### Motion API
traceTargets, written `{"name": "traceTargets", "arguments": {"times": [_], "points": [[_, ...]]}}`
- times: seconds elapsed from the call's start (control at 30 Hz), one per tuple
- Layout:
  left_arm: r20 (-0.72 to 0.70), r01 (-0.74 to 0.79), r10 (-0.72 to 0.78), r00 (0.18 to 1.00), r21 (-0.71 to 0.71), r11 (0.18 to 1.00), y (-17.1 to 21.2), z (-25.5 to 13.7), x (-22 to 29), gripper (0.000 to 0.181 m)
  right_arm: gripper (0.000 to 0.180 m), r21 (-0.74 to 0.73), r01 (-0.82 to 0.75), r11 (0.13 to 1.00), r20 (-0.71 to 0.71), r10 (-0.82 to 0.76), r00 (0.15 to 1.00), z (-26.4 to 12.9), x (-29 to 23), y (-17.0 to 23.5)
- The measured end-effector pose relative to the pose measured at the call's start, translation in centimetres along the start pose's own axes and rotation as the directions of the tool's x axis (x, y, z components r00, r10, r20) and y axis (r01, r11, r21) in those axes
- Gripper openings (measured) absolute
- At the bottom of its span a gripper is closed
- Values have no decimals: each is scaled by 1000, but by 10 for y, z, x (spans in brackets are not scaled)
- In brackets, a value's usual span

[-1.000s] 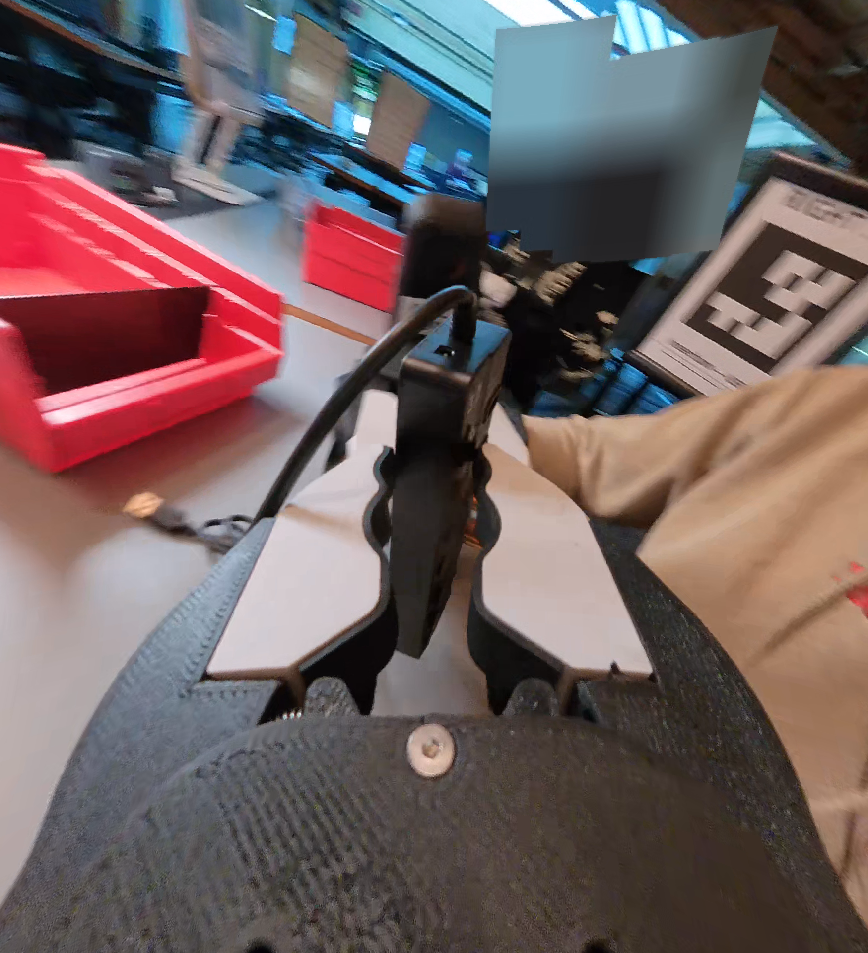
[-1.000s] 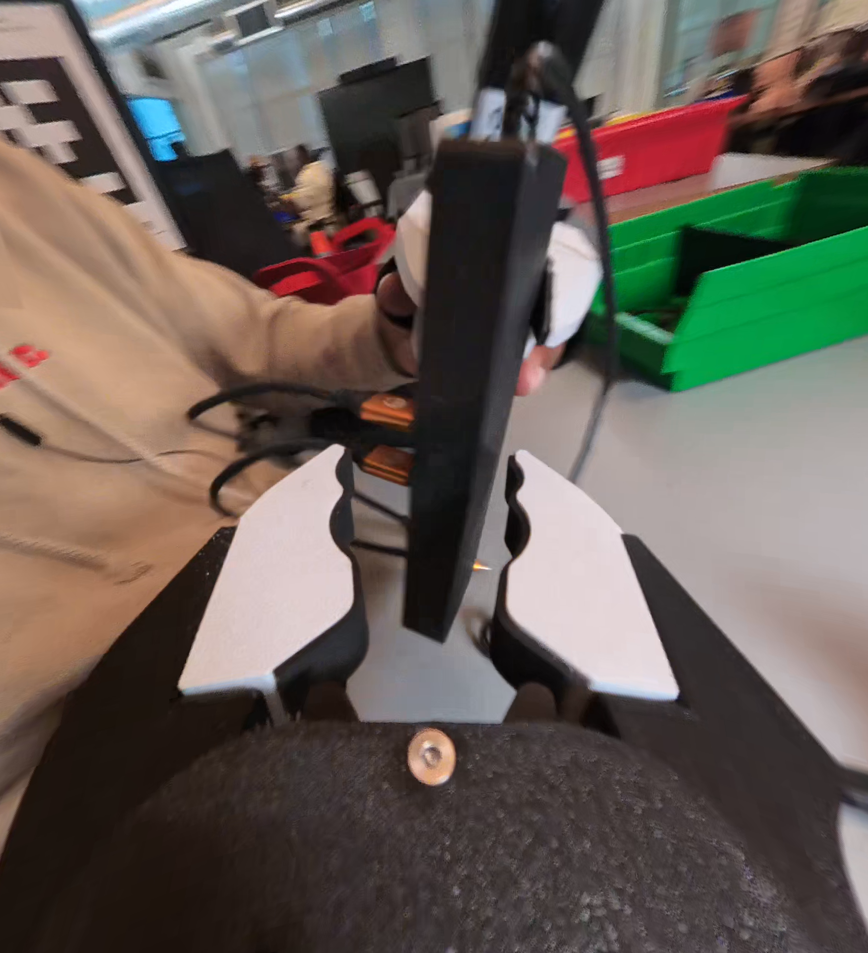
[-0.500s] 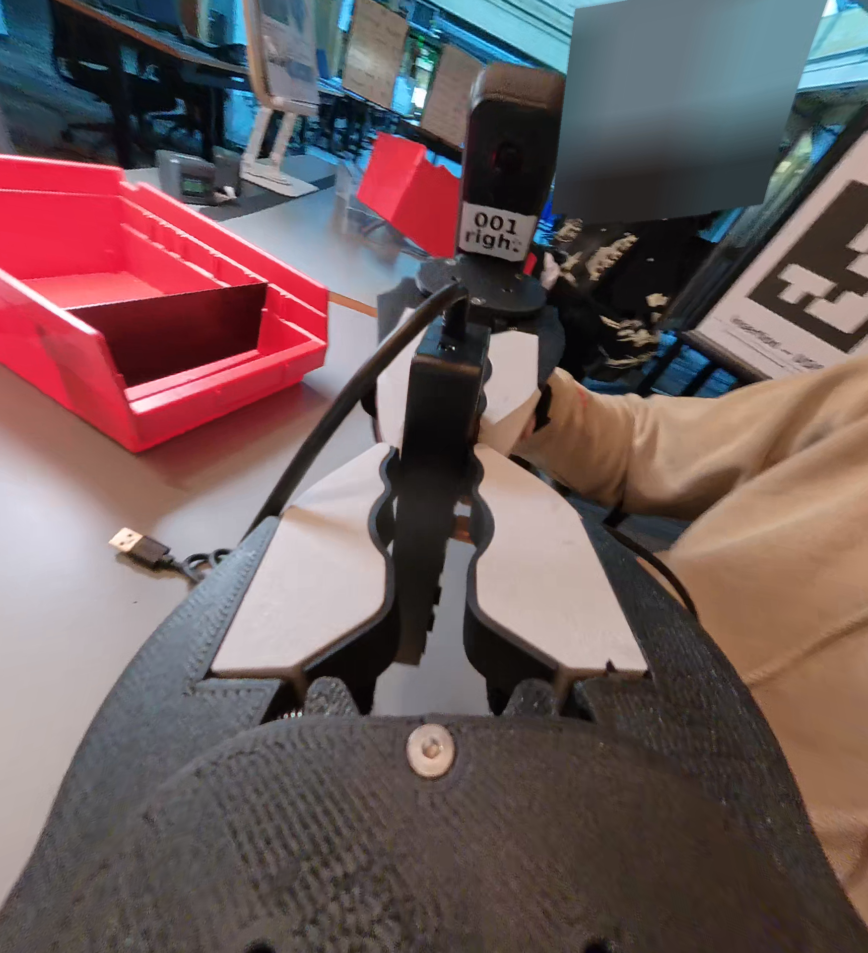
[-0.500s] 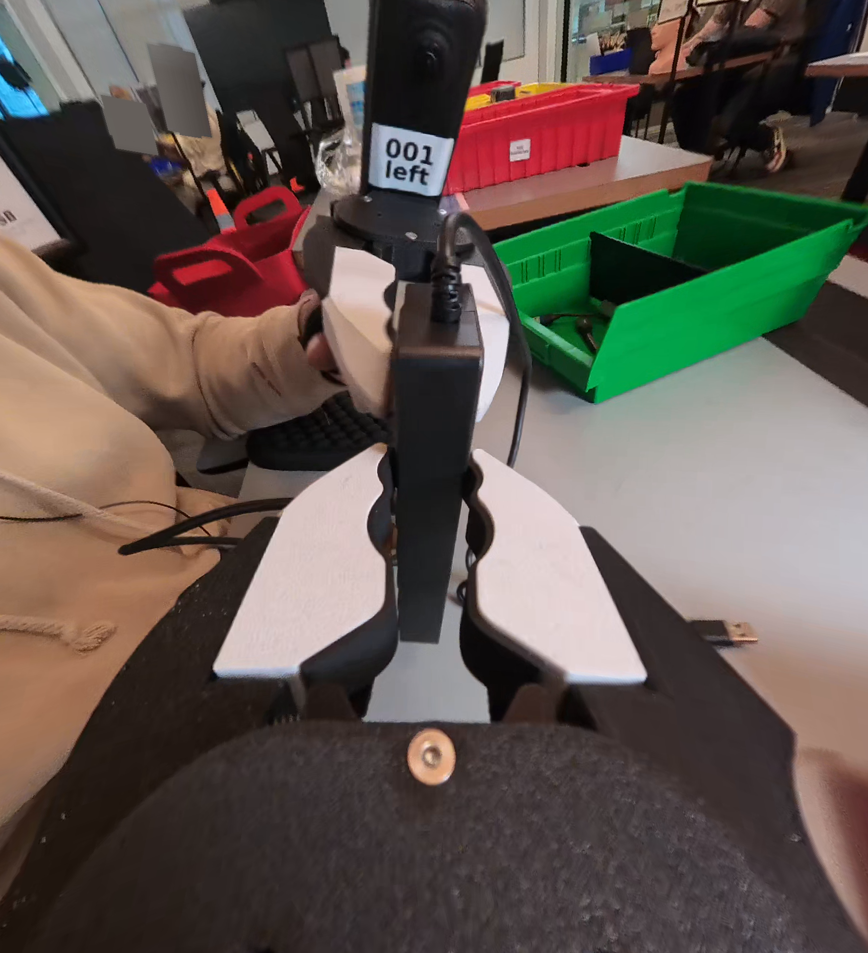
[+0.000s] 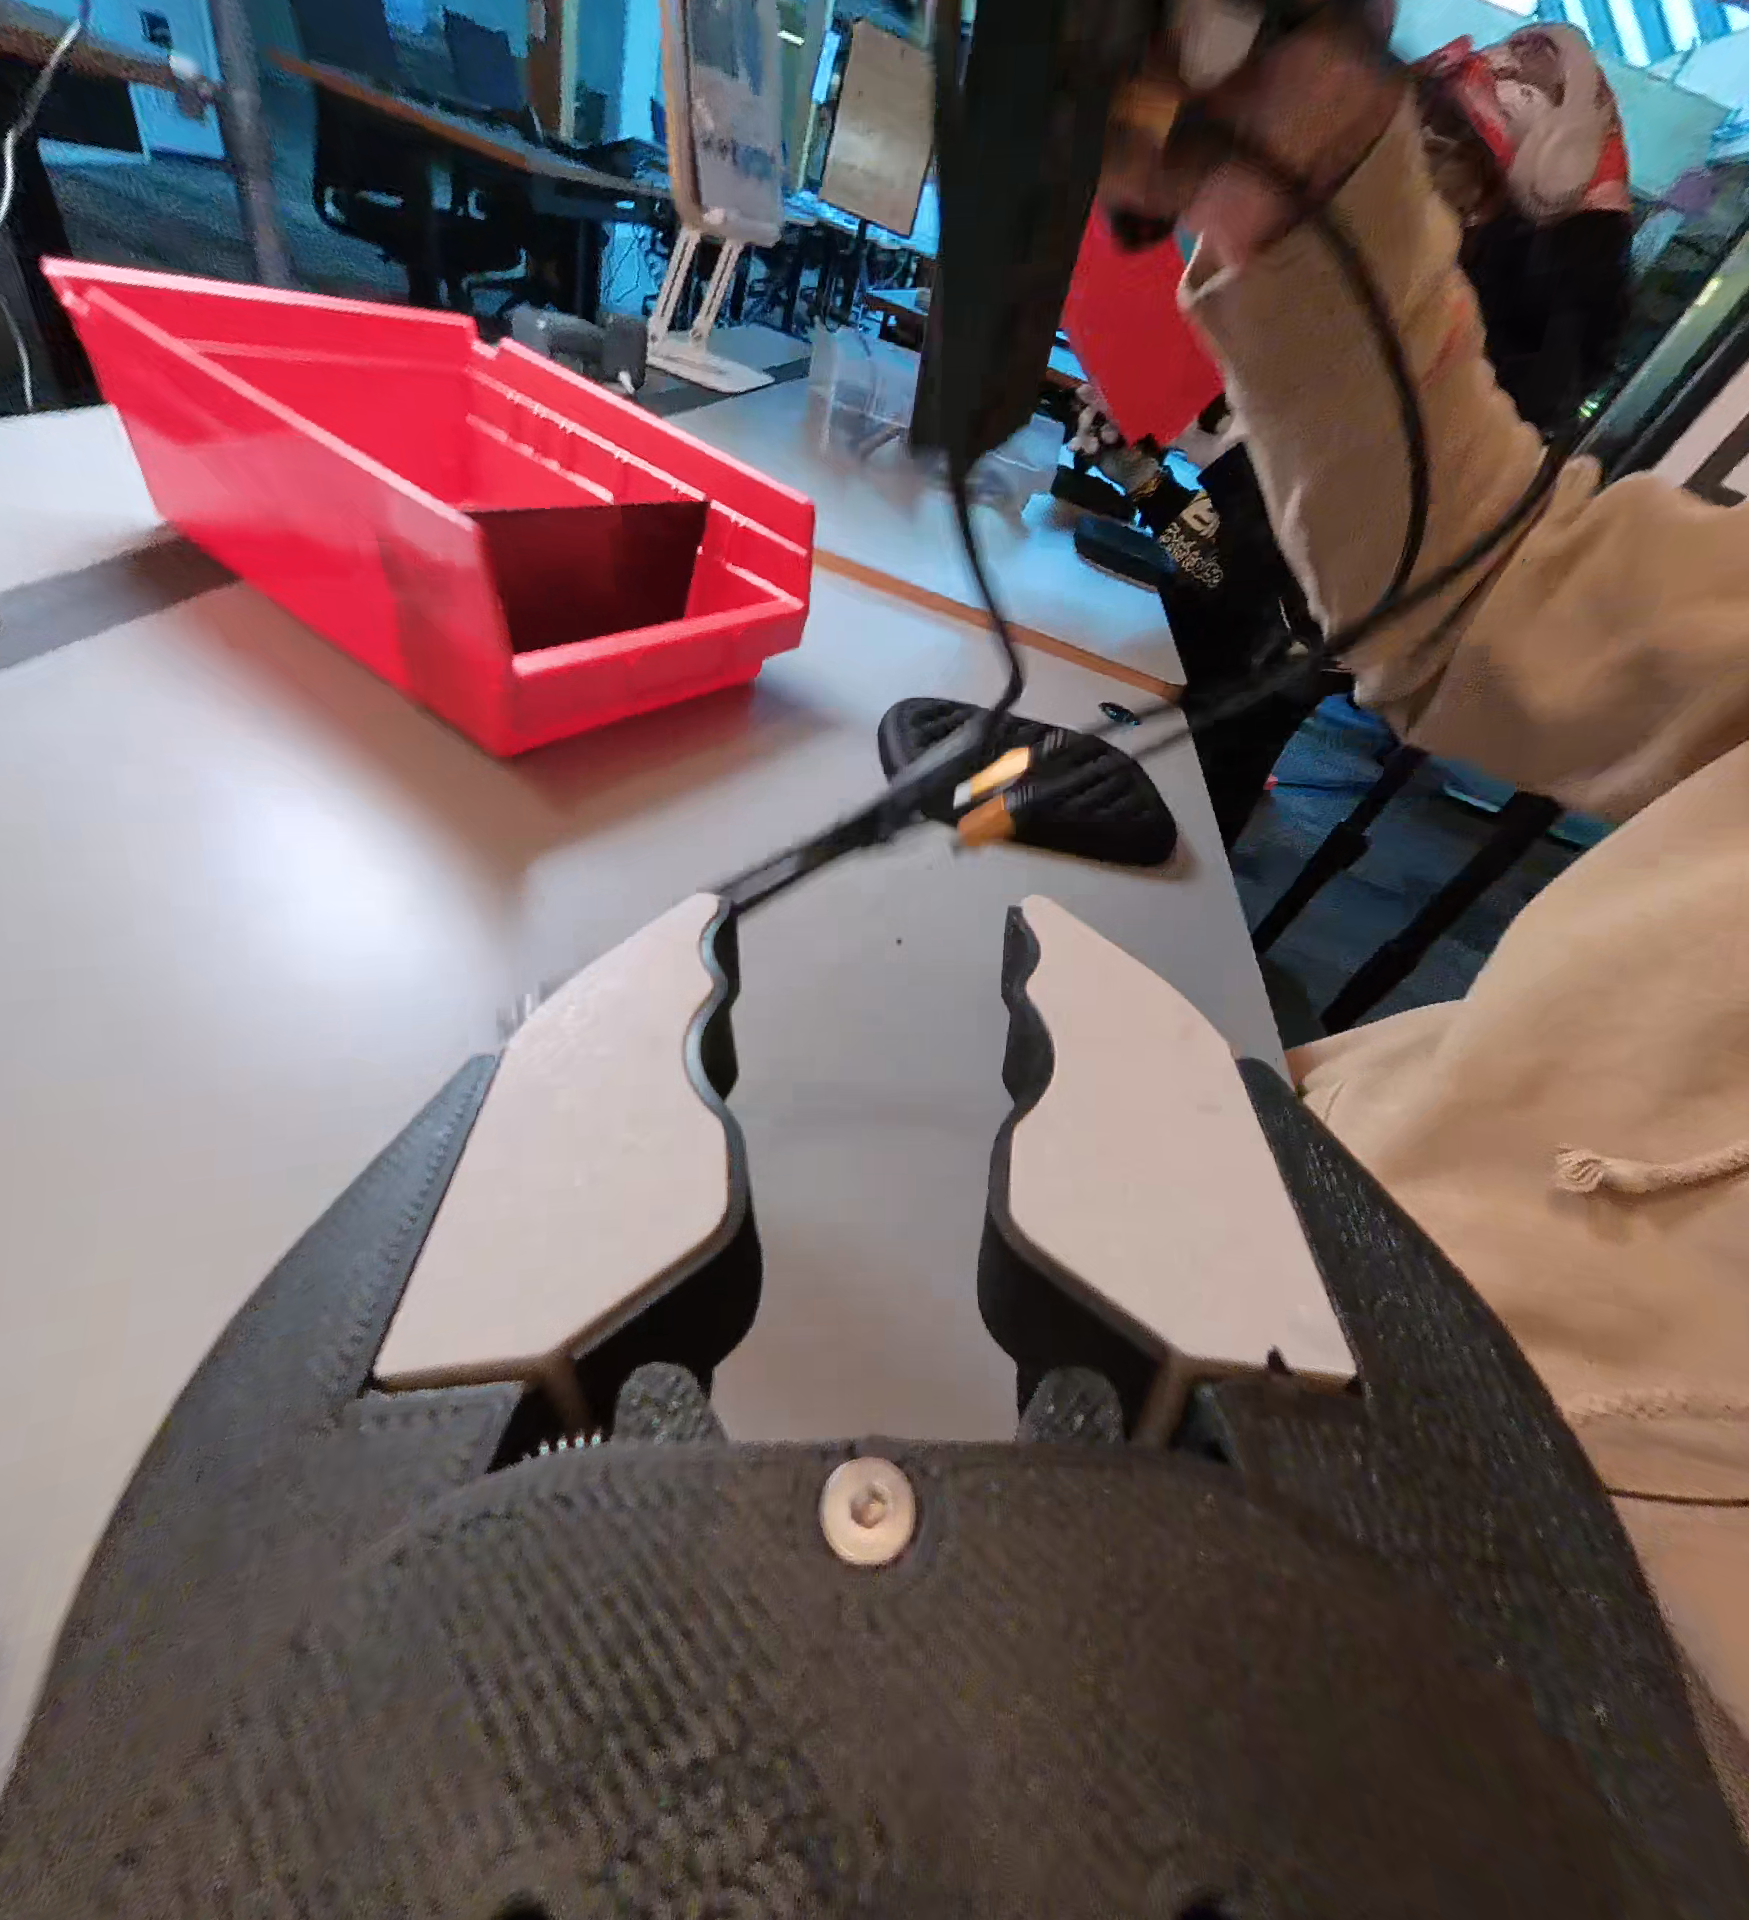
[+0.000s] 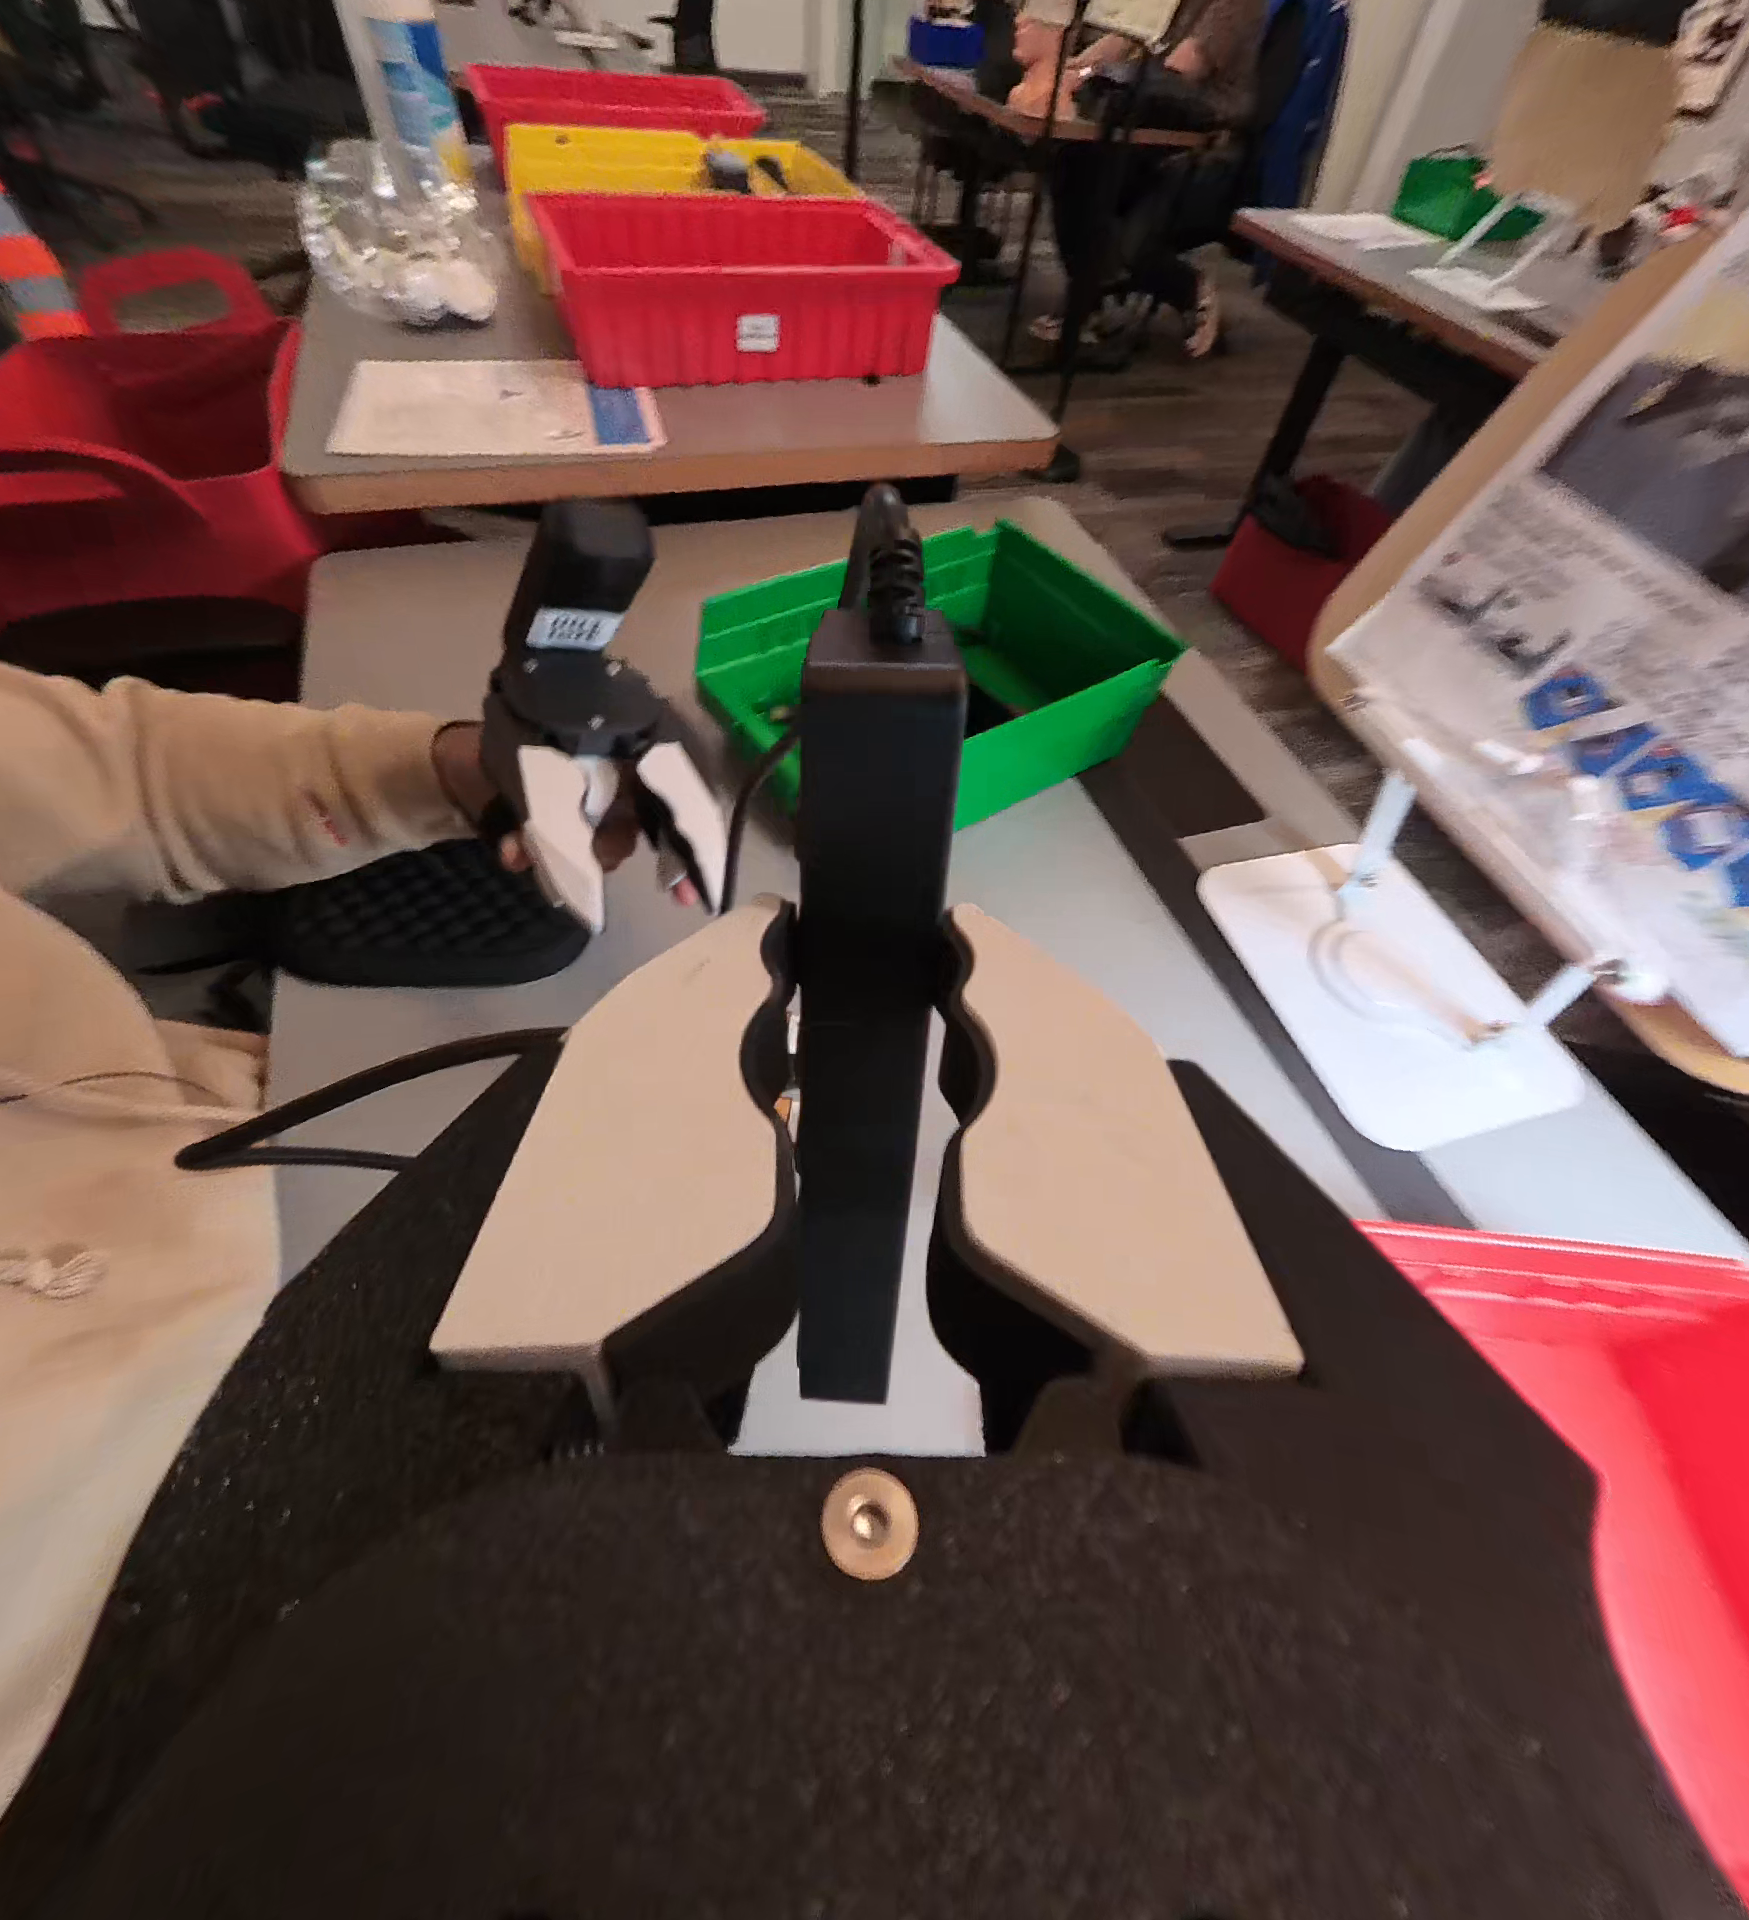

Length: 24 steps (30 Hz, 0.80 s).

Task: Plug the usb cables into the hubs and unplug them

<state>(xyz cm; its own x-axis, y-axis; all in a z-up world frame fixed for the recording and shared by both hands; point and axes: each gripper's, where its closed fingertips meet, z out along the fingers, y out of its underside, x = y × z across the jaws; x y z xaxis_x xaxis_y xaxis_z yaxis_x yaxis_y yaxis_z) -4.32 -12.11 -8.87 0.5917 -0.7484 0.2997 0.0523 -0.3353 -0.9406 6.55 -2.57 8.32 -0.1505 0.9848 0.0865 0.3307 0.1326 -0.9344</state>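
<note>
Right now the right claw [image 6: 875, 935] is clenched on the black hub [image 6: 875, 831], held upright above the desk [image 6: 1057, 894], its cord rising from the top end. The left claw [image 5: 865, 925] is released and holds nothing, hovering low near the desk's right edge, close to the orange-tipped usb plugs [image 5: 989, 795] that seem to hang from the raised hub. The risk, as I judge it: the cables dangle slack, so a plug could swing away as the left claw closes, or get pinched crooked and jam at the port. A pull on a cable could also twist the hub in its narrow grip. Small labels sit on the far red bin [image 6: 745, 291] and the left claw's handle; their wording is not repeated here.
</note>
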Motion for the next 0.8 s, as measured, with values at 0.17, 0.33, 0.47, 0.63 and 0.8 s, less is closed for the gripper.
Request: {"name": "traceTargets", "arguments": {"times": [0.17, 0.33, 0.47, 0.63, 0.8], "points": [[7, 41, -41, 999, -33, 999, 23, -2, -7, 48, 25, 36, 57, 998, -173, -50, 984, -33, 46, -53], [3, 34, -34, 999, -48, 998, 29, 2, -6, 48, 26, 20, 110, 994, -397, -94, 913, -65, 111, -84], [-3, 46, -47, 999, -71, 996, 36, 6, -7, 47, 25, -25, 97, 995, -543, -95, 834, -86, 168, -77], [-13, 68, -70, 997, -100, 993, 45, 10, -8, 46, 25, -100, 13, 995, -648, -76, 758, -85, 230, -20], [-11, 69, -70, 997, -116, 991, 49, 12, -8, 46, 25, -120, -142, 983, -674, 24, 738, -58, 275, 71]]}}
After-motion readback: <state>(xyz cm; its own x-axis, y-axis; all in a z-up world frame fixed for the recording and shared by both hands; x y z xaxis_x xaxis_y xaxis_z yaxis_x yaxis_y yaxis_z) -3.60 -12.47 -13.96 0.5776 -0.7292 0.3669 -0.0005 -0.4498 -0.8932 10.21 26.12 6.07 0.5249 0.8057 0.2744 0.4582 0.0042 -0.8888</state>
